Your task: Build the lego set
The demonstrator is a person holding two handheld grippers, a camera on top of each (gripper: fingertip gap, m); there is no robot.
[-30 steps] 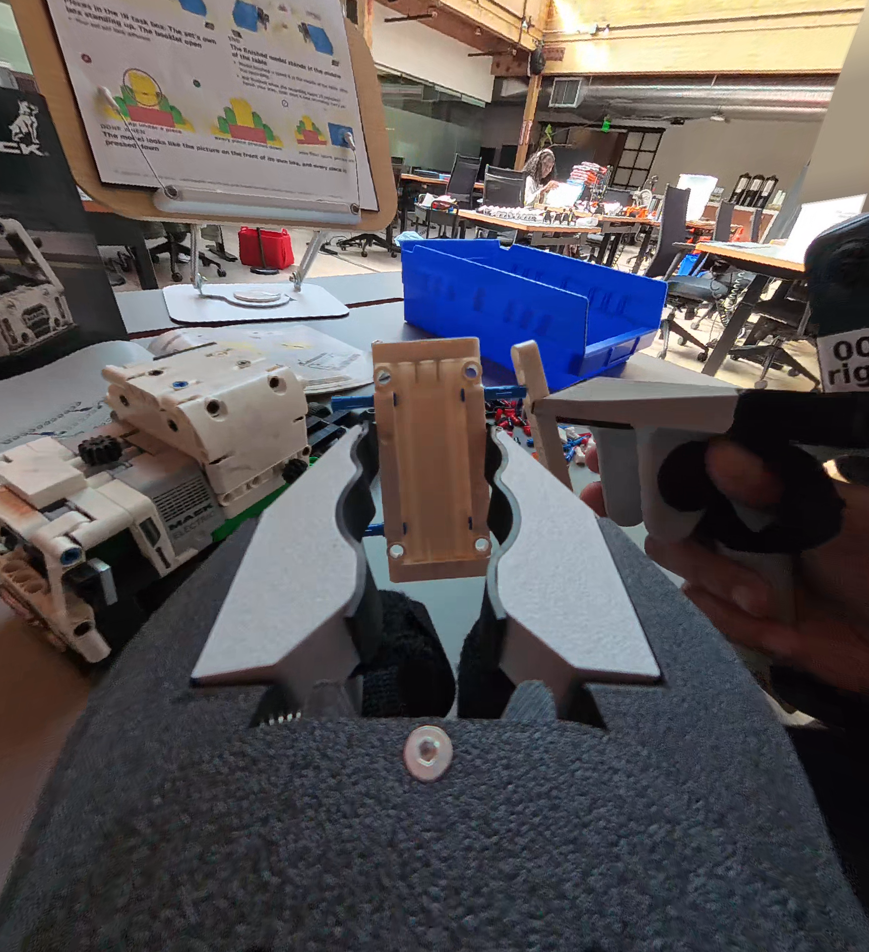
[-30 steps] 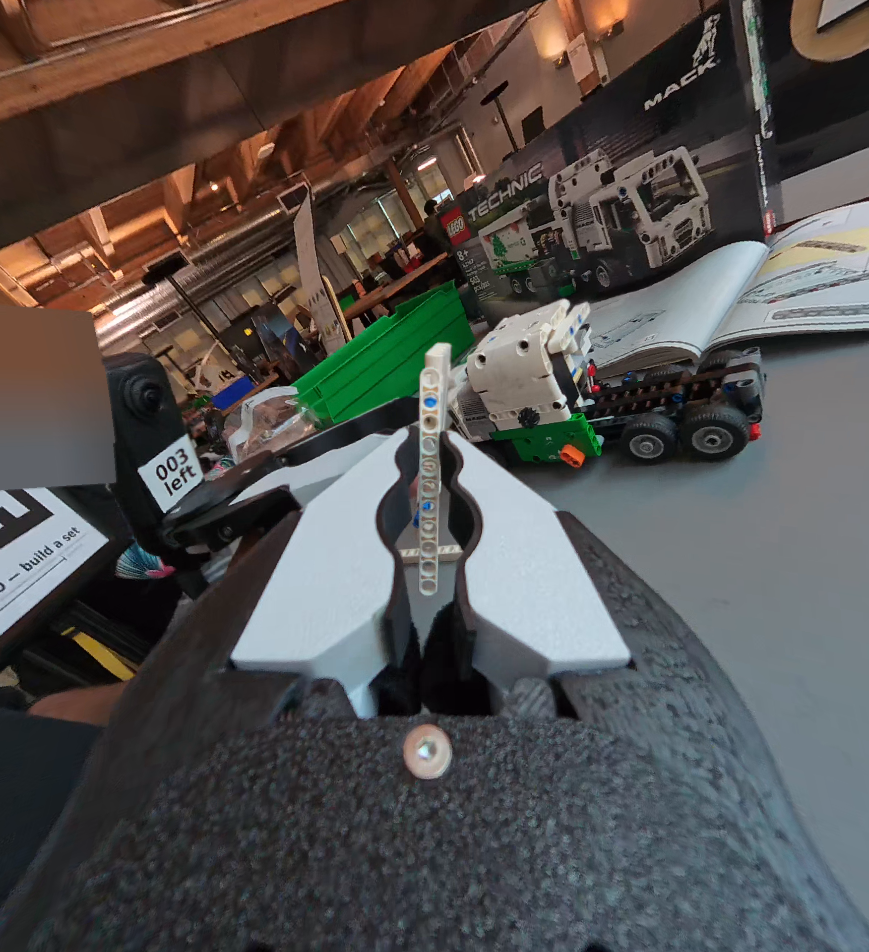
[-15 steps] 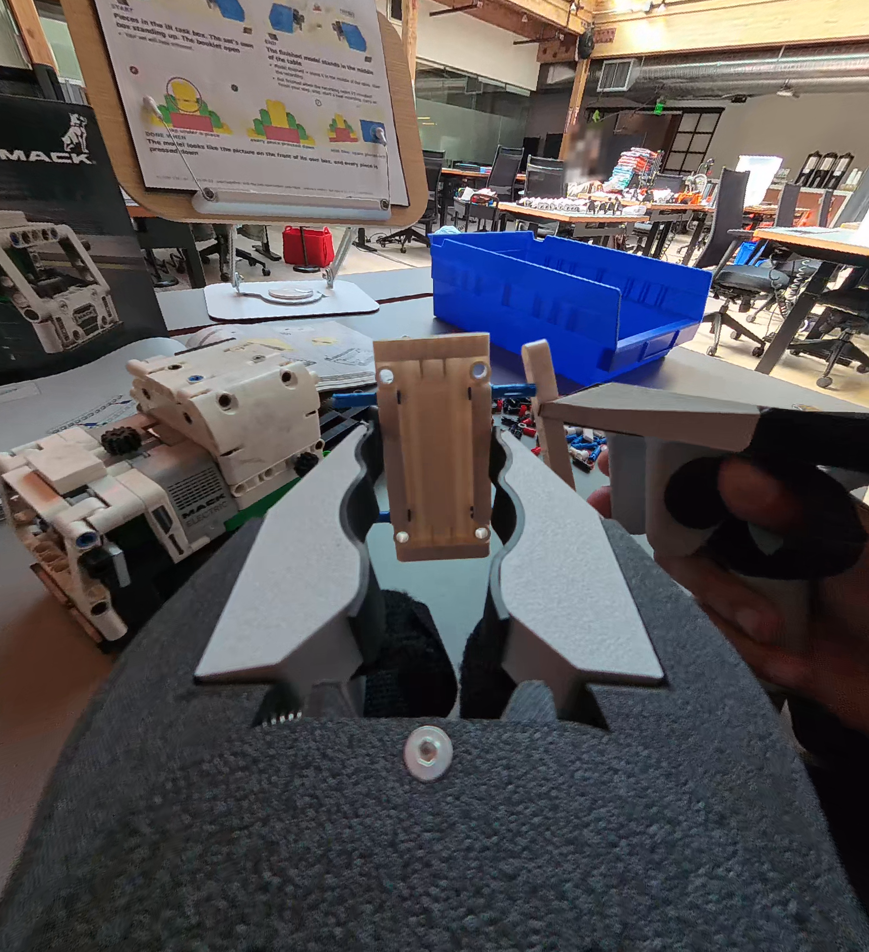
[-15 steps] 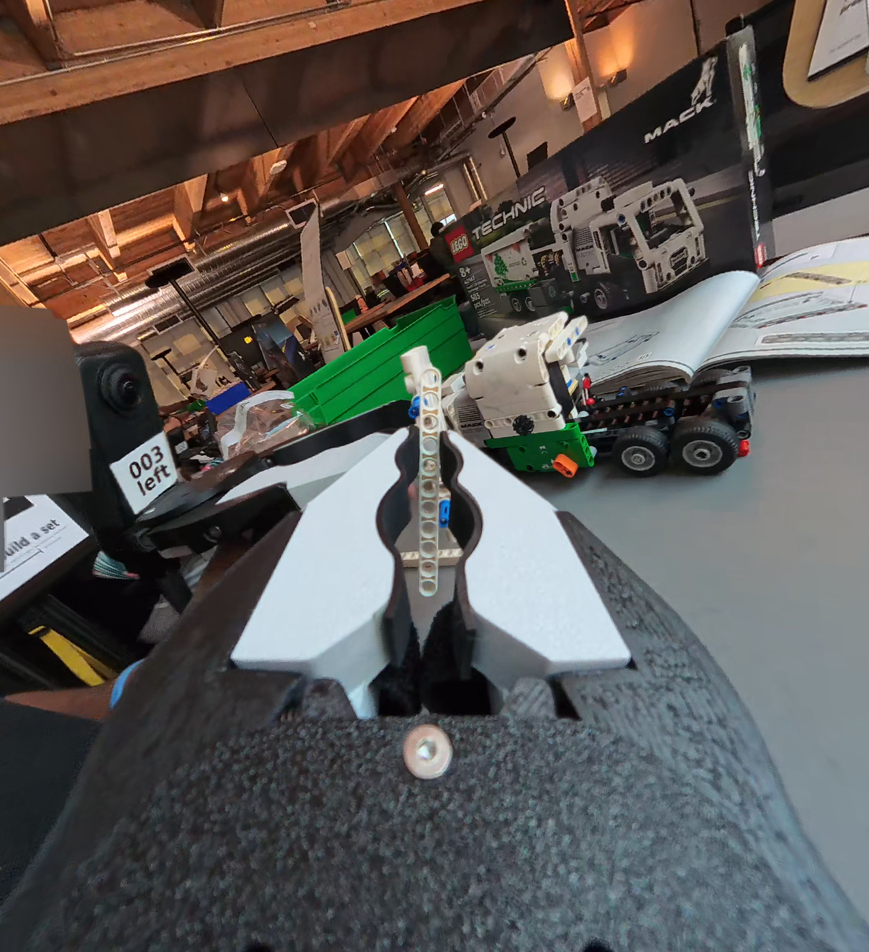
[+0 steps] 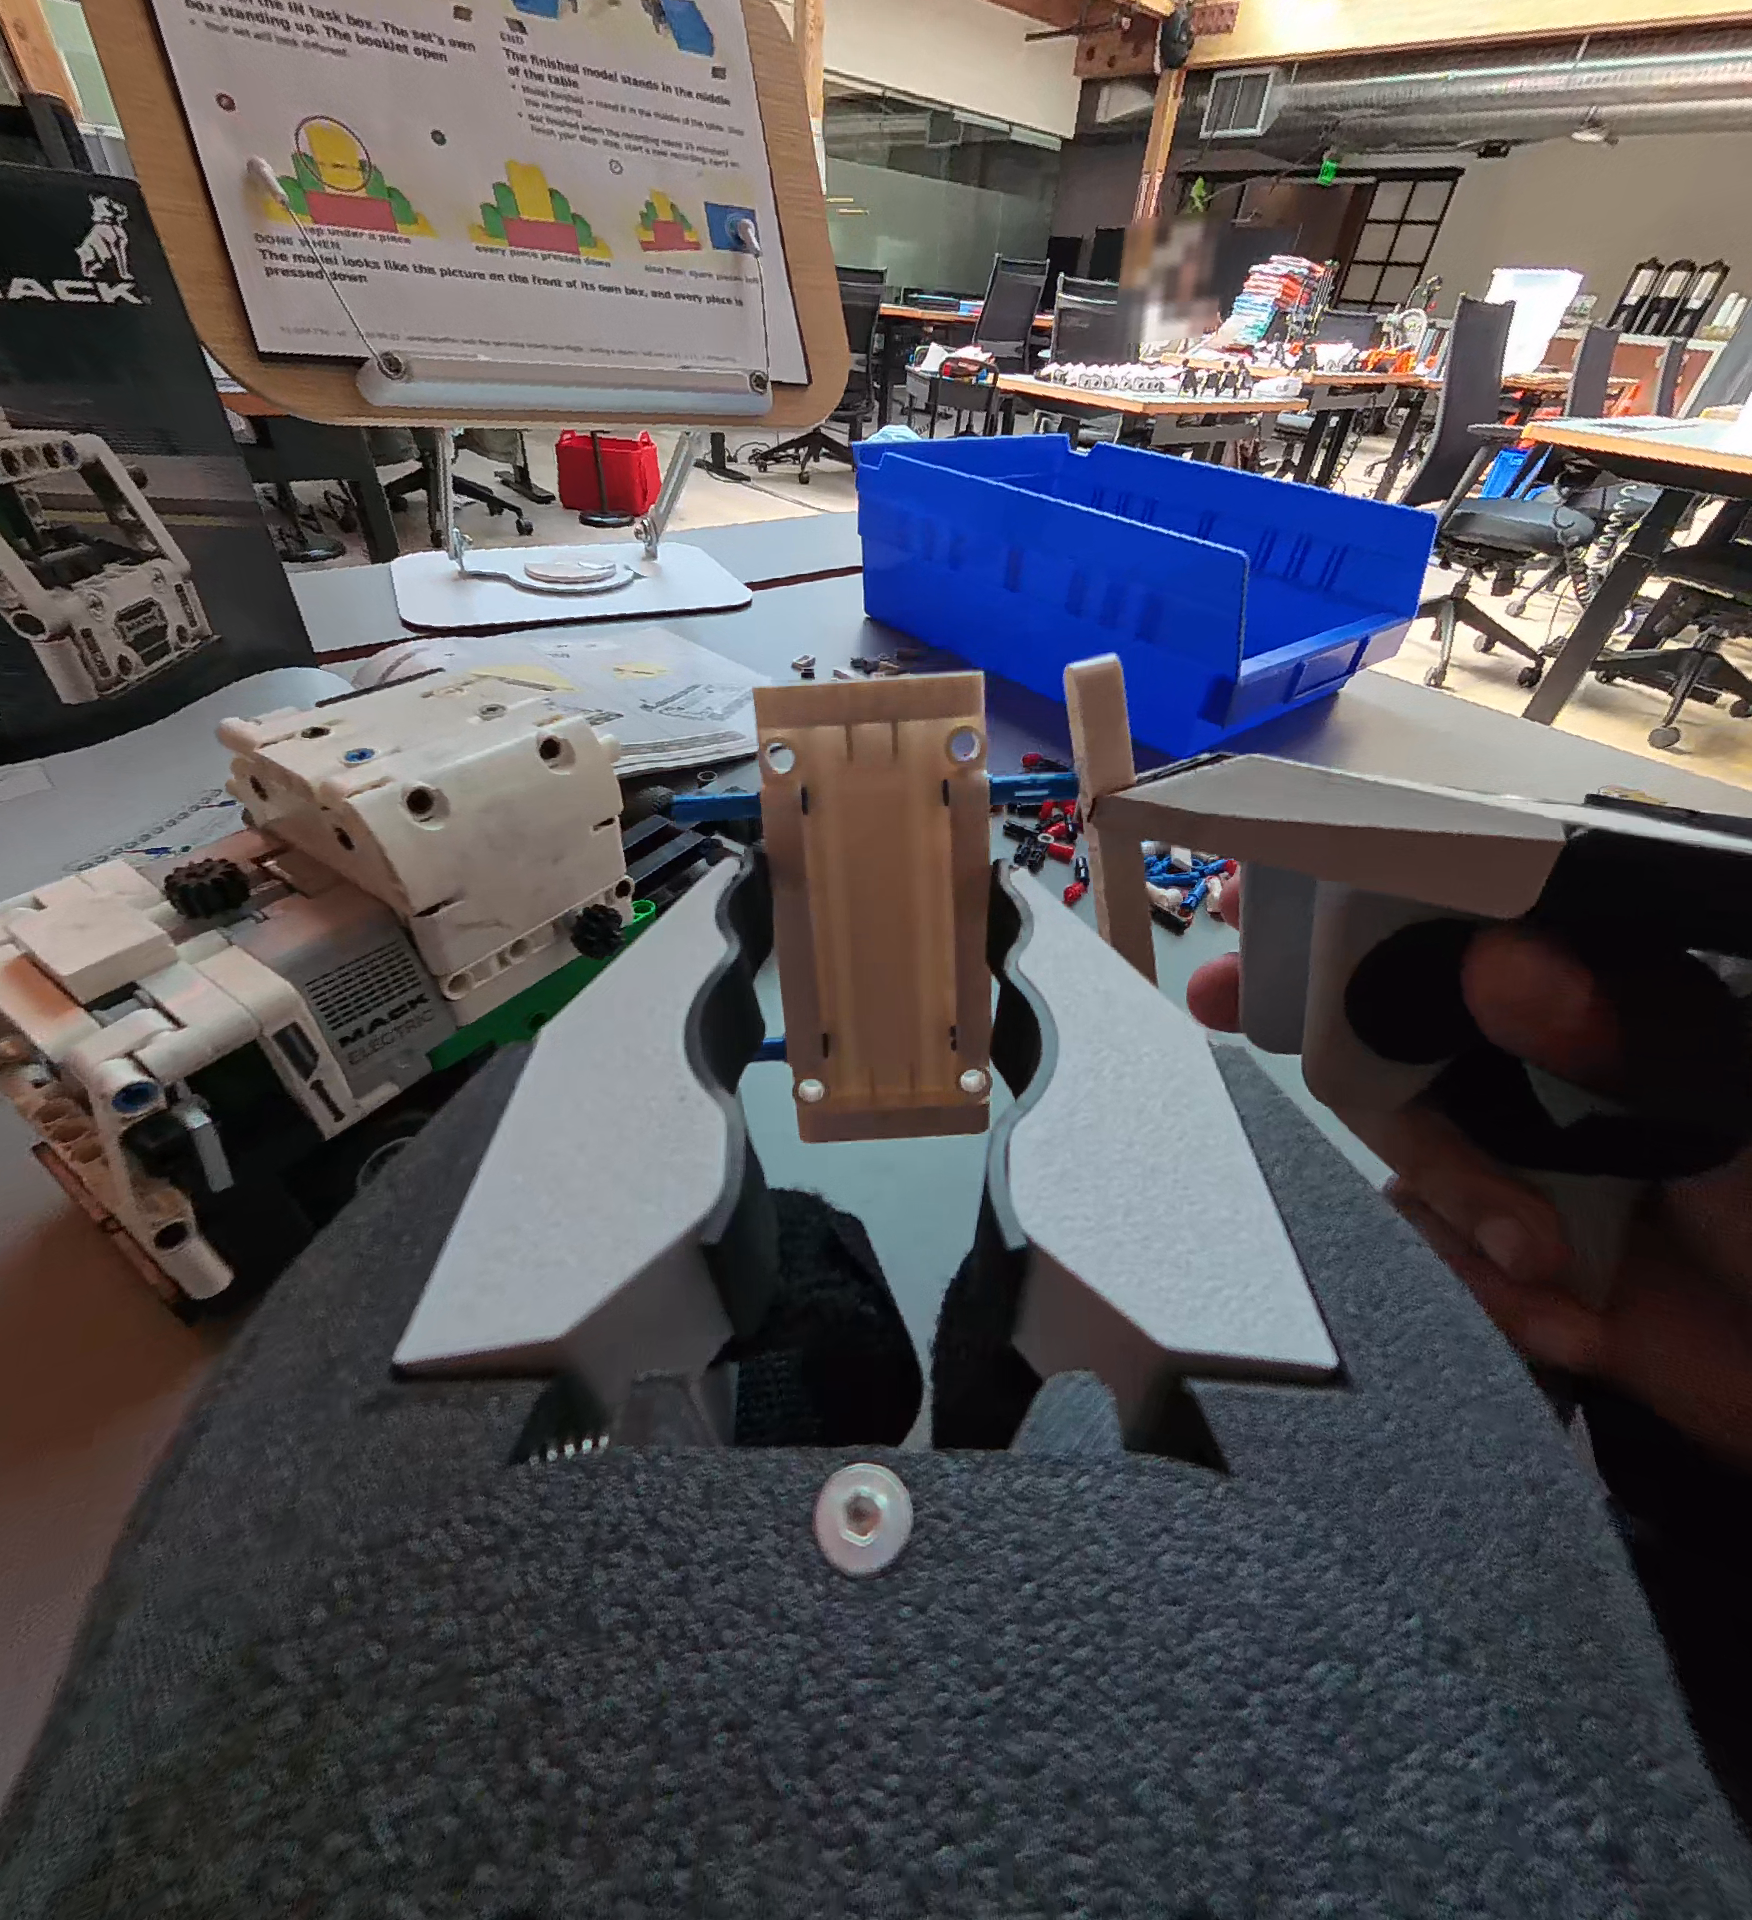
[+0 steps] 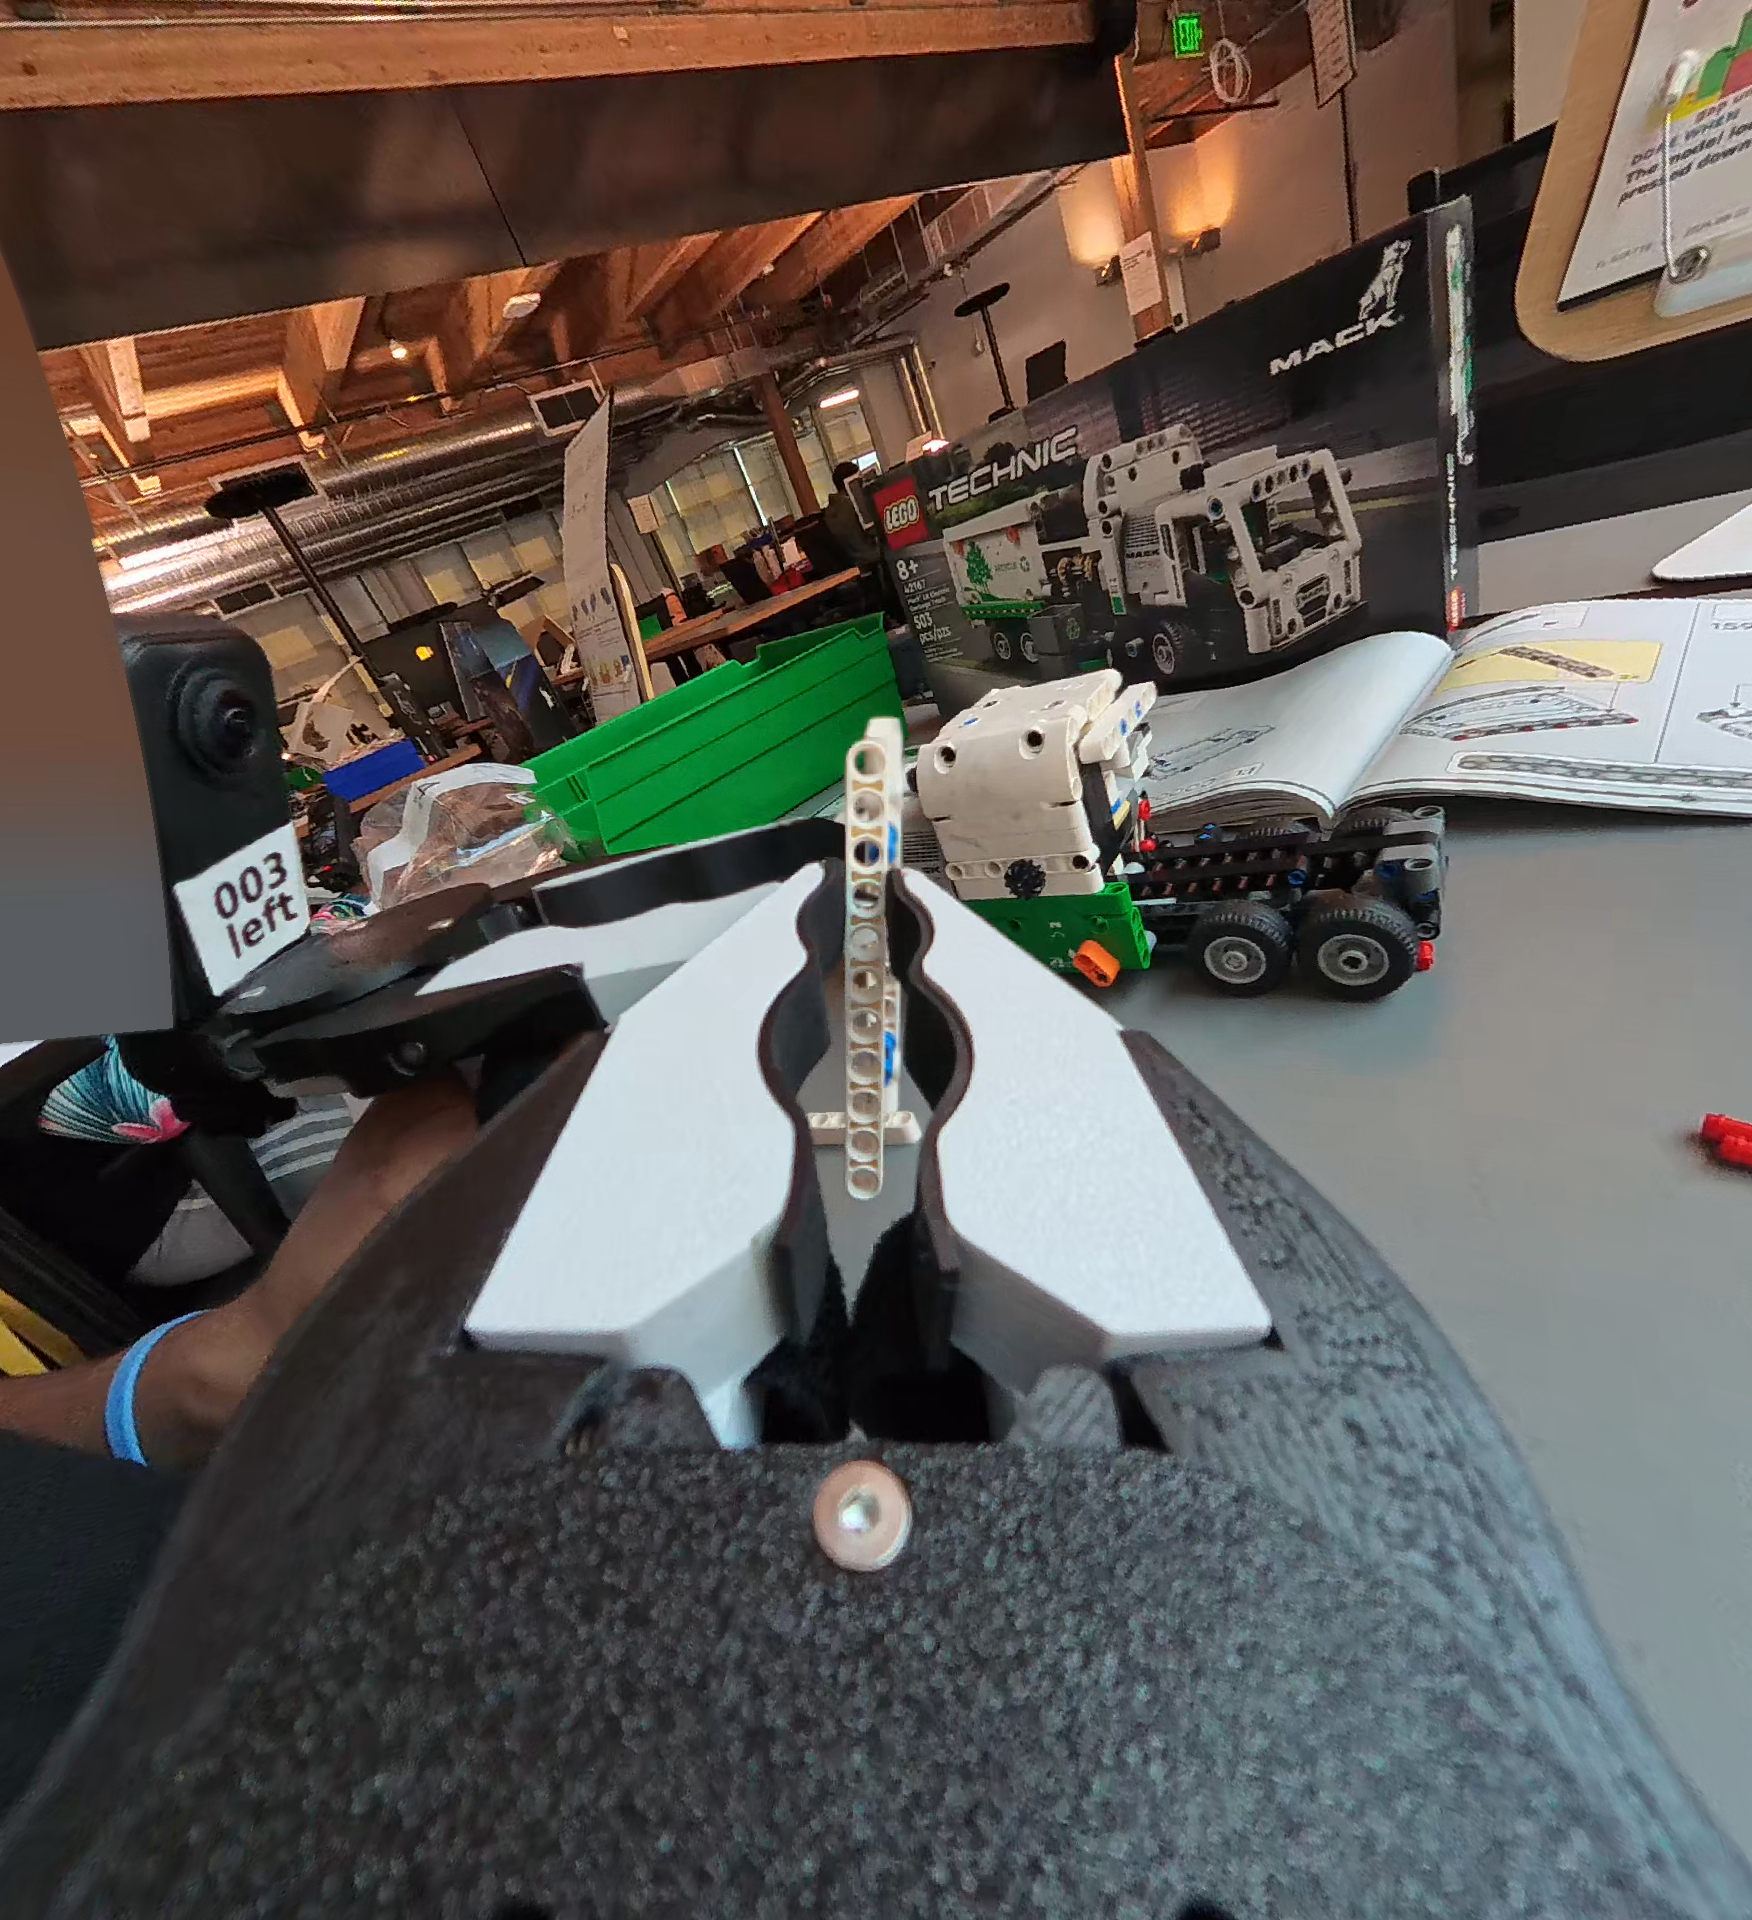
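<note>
My left gripper [image 5: 872, 883] is shut on a cream panel [image 5: 877, 914] with blue pins in its sides and holds it upright above the table. My right gripper [image 6: 864, 883] is shut on a long white beam with holes [image 6: 867, 956], also upright. In the left wrist view the right gripper [image 5: 1319, 831] shows just right of the panel with its beam [image 5: 1111, 810], a small gap between the two parts. The half-built white and green truck [image 5: 332, 935] stands on the table to the left; it also shows in the right wrist view [image 6: 1111, 862], beyond the beam.
A blue bin [image 5: 1142, 592] stands behind a scatter of small red and blue pins [image 5: 1163, 873]. The open booklet [image 6: 1474, 707], the set's box [image 6: 1163, 540], a green bin [image 6: 726, 748] and an instruction stand [image 5: 487, 187] ring the table. Red pins [image 6: 1745, 1153] lie at the right. My left and right fingertips are right by each other.
Both grippers keep their holds. The views have drifted only slightly, and red pins have come into sight at the right of the right wrist view.
</note>
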